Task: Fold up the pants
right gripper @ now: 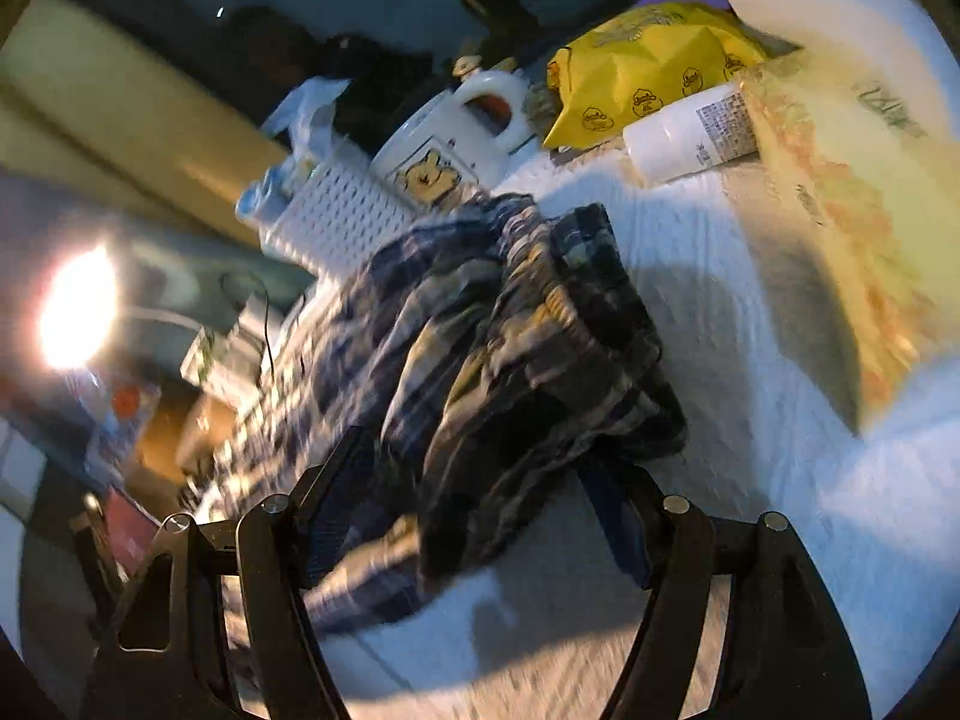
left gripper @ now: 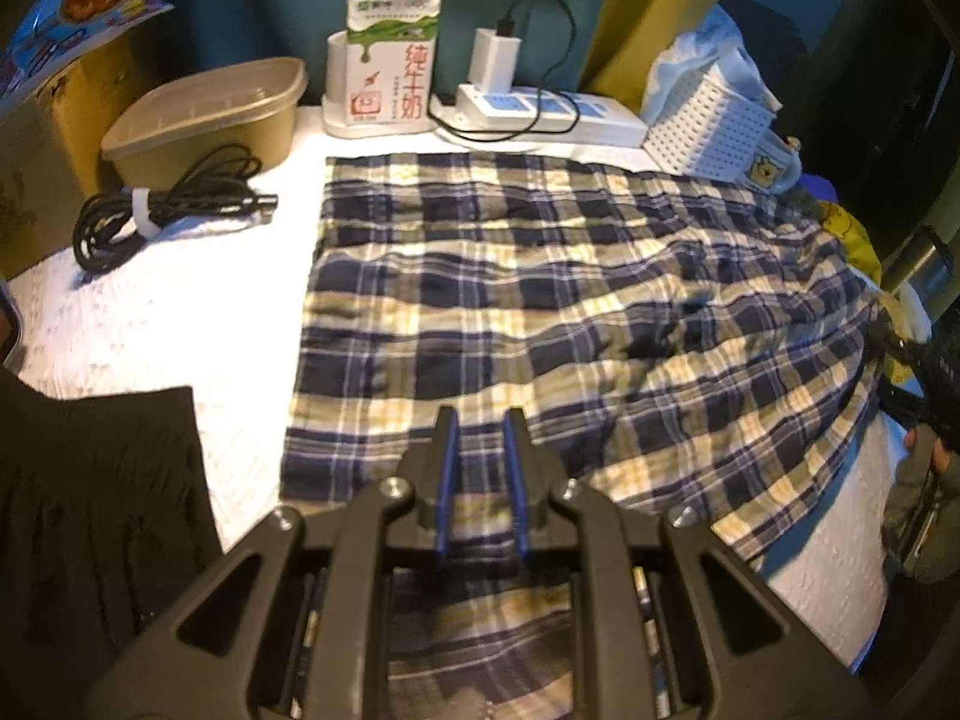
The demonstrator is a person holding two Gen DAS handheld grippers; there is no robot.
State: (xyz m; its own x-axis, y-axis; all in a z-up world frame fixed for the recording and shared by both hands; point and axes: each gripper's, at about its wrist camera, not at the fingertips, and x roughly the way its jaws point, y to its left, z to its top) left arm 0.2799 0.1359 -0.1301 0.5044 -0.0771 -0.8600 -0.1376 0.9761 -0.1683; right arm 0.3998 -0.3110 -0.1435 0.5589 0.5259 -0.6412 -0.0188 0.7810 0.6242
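At the far left of the left wrist view a black cloth [left gripper: 96,480] lies on the white tabletop [left gripper: 150,324], with a coiled black cable [left gripper: 162,204] beyond it and a tan tub [left gripper: 210,114] behind that. A milk carton [left gripper: 393,60] stands at the back edge, beside a power strip [left gripper: 540,111] with a white charger [left gripper: 495,57] plugged into it. The plaid pants [left gripper: 540,312] lie spread over the middle of the table, flat at their left edge and rumpled toward the right, where they reach a white perforated basket [left gripper: 708,126]. The left gripper [left gripper: 483,468] hangs just over the near edge of the pants; its blue pads stand narrowly apart, with cloth showing through the gap beneath them, and whether they pinch any fabric cannot be told. The right wrist view is blurred and tilted. There the basket [right gripper: 336,222] sits beside a white mug [right gripper: 444,150] with a yellow bear on it, then a yellow bag [right gripper: 648,72] and a white bottle [right gripper: 690,132] lying on its side. The right gripper [right gripper: 480,480] has its fingers spread wide, and a bunched heap of the pants [right gripper: 528,330] lies between and beyond them, pressed by neither pad.
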